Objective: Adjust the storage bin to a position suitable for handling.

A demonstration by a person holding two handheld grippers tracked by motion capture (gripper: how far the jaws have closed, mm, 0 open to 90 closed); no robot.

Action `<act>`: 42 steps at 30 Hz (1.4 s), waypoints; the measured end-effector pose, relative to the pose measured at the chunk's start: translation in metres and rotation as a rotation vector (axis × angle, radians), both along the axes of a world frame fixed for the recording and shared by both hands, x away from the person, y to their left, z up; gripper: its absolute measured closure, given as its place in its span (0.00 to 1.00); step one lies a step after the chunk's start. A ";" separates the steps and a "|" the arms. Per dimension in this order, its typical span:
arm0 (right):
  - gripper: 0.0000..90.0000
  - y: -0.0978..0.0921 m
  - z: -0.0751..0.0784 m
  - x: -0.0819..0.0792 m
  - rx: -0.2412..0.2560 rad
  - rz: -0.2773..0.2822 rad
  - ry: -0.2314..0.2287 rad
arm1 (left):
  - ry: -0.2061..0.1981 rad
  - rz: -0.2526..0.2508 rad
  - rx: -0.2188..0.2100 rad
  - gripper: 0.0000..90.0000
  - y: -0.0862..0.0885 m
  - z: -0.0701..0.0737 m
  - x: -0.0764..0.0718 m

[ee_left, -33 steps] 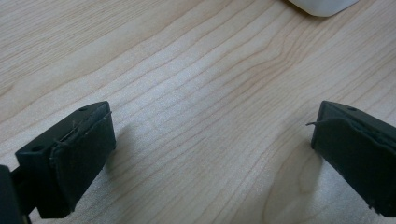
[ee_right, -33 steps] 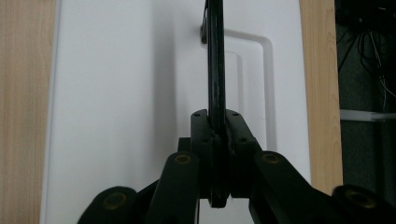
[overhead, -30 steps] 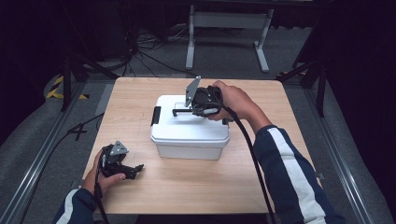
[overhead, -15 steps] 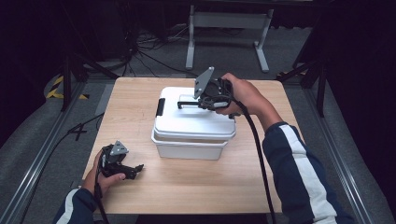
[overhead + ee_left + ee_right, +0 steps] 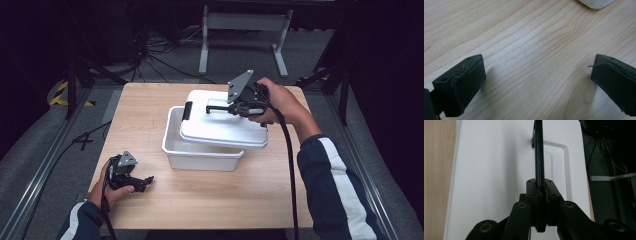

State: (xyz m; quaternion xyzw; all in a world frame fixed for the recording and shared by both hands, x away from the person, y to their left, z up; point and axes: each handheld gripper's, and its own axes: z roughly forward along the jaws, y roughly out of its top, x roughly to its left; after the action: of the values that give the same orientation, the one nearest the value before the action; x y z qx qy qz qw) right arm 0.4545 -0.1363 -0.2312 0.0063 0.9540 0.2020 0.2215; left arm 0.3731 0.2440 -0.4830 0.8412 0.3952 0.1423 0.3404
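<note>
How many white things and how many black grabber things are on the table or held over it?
White things: 2, the white plastic bin and the white plastic lid with a black handle.
Black grabbers: 2, the left gripper and the right gripper.
Total: 4.

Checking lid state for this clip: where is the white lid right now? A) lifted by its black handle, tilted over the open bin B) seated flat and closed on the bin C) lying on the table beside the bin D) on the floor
A: the right gripper clamps the black handle, holding the lid tilted above the open bin.
</note>
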 end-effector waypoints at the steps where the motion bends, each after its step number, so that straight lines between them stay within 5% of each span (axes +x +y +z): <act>1: 0.94 -0.003 0.001 -0.001 0.007 -0.007 0.001 | 0.000 0.000 0.001 0.00 0.000 0.000 0.000; 27: 0.94 -0.108 0.007 -0.018 0.072 -0.140 -0.021 | 0.000 -0.002 0.002 0.00 0.000 0.000 0.000; 42: 0.94 -0.147 0.009 -0.025 0.095 -0.203 -0.038 | -0.001 -0.002 0.002 0.00 0.000 0.000 0.000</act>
State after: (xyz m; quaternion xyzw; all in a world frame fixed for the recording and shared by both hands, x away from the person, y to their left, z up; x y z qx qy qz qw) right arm 0.4297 -0.2838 -0.2224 0.1097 0.9334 0.2236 0.2582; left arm 0.3733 0.2442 -0.4831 0.8421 0.3939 0.1427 0.3397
